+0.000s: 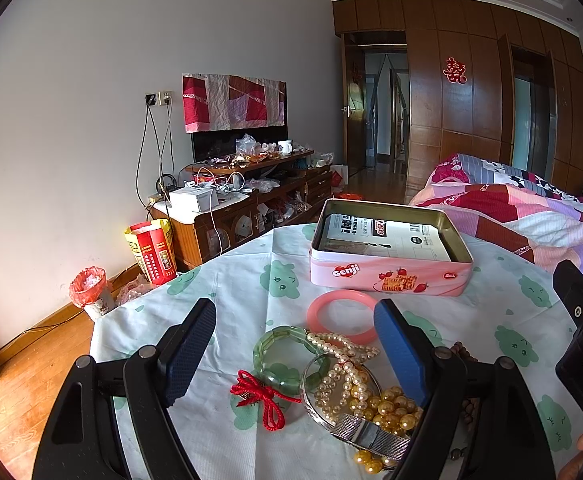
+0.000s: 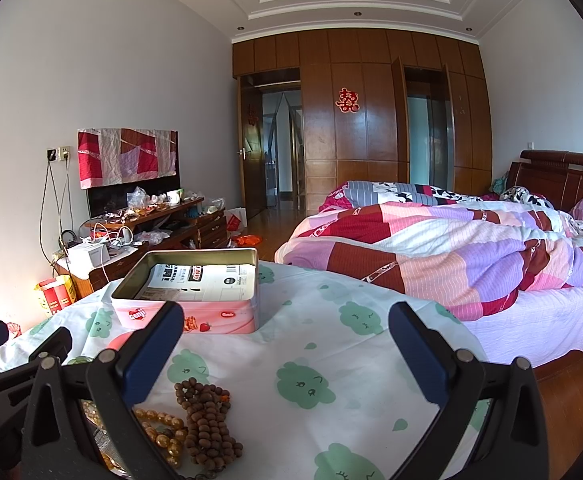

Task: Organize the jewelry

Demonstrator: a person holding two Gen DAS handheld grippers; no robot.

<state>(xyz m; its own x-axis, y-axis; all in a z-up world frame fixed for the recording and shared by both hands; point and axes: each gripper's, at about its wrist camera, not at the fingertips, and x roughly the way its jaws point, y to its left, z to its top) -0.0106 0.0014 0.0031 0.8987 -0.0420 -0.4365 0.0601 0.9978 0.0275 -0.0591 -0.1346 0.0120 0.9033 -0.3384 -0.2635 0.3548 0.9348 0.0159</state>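
- Left claw (image 1: 295, 344) was spread wide, nothing in it, hanging just over the jewelry pile on the table.
- Between its blue pads (image 1: 401, 354) you could see a green bangle (image 1: 281, 354), a pearl strand (image 1: 345, 364) and a pink bangle (image 1: 341, 316) a bit further out.
- The pearls draped over the rim of a clear bangle (image 1: 311, 396), and gold beads (image 1: 391, 406) sat bunched right next to them.
- A red cord bow (image 1: 261, 396) lay touching the green bangle's near side.
- A mesh watch band (image 1: 375, 436) lay across the near edge of the pile, over some gold beads.
- Right claw (image 2: 285, 336) was also wide open and empty, above bare tablecloth (image 2: 331, 360).
- By its left pad (image 2: 151, 352) lay a heap of brown wooden beads (image 2: 207, 420), with the gold beads touching it on the left.
- Further out, the pink tin (image 1: 389, 256) stood open past the pink bangle, lid off, with only a printed card (image 1: 387, 236) lying flat inside. None of the jewelry was in it.
- Table had a white cloth with green cloud faces.
- Beyond that: a cluttered TV stand (image 1: 251, 196) on the left, a bed (image 2: 451, 256) with a patchwork quilt on the right.
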